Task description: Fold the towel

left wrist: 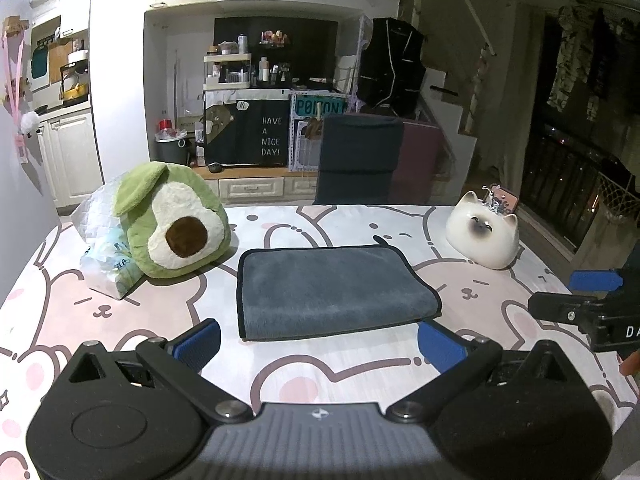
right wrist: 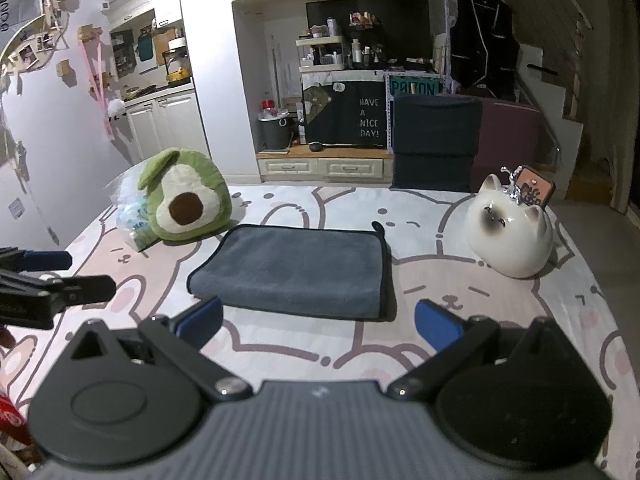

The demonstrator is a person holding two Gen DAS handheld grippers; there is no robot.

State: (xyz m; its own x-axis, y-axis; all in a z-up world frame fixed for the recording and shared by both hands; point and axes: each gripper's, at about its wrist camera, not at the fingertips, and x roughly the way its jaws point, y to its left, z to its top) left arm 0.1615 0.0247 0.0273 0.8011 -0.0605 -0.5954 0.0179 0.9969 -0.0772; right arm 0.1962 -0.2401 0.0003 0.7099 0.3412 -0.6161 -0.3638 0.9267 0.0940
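A grey towel [left wrist: 332, 290] with dark edging lies folded into a flat rectangle on the bunny-print table cover [left wrist: 120, 312]; it also shows in the right wrist view [right wrist: 292, 268]. My left gripper [left wrist: 320, 340] is open and empty, just short of the towel's near edge. My right gripper [right wrist: 320, 322] is open and empty, also just short of the towel's near edge. The right gripper's fingers [left wrist: 592, 280] show at the right edge of the left wrist view. The left gripper's fingers [right wrist: 48, 260] show at the left edge of the right wrist view.
A green avocado plush [left wrist: 176, 220] and a plastic bag [left wrist: 104, 256] sit left of the towel. A white ceramic cat [left wrist: 484, 232] sits at the right. A dark chair back [left wrist: 360, 156] stands behind the table. Cabinets and shelves lie beyond.
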